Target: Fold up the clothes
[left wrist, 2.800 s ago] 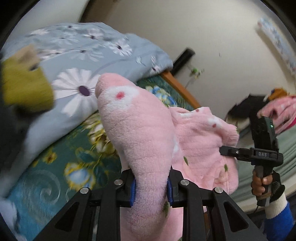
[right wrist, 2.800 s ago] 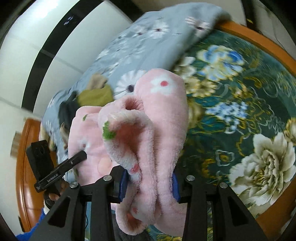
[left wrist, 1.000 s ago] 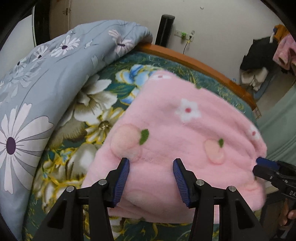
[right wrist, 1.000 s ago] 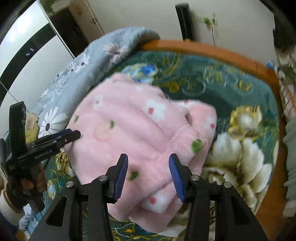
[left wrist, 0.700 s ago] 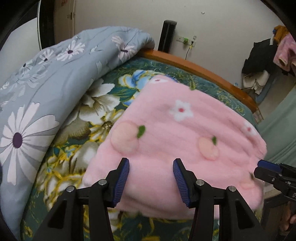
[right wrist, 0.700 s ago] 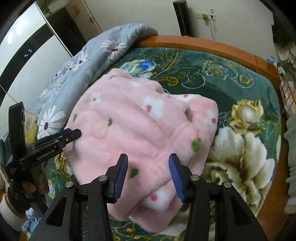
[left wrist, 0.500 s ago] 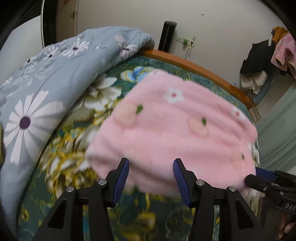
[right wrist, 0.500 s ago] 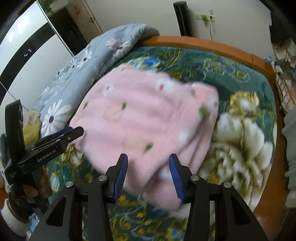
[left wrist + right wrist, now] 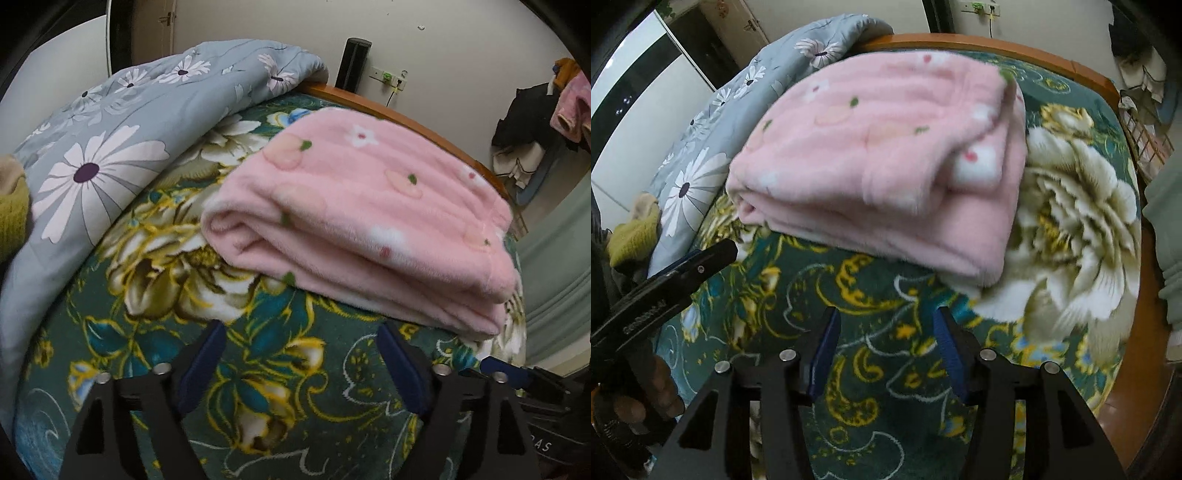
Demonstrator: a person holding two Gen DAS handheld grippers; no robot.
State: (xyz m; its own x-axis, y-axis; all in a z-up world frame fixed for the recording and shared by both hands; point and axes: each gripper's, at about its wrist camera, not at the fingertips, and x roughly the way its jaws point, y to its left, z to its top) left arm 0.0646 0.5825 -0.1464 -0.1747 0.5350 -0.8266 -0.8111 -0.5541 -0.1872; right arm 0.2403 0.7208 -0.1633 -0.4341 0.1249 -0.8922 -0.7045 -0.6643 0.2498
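So a second ago both grippers sat right over the pink fleece garment (image 9: 362, 206); now they've backed off it. Left gripper (image 9: 301, 363) is spreading wide and right gripper (image 9: 884, 349) is opening too, nothing between either pair of jaws. One garment, two grippers. It's folded into a thick bundle with peach and flower prints, lying on the green floral bedspread (image 9: 258, 369) beside the grey daisy quilt (image 9: 122, 147).

The folded garment (image 9: 354, 206) lies on the bedspread (image 9: 258, 369), the quilt (image 9: 129, 122) to its left.

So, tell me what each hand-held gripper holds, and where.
Nothing: left hand-held gripper and right are opening, empty, short of the folded pink garment.
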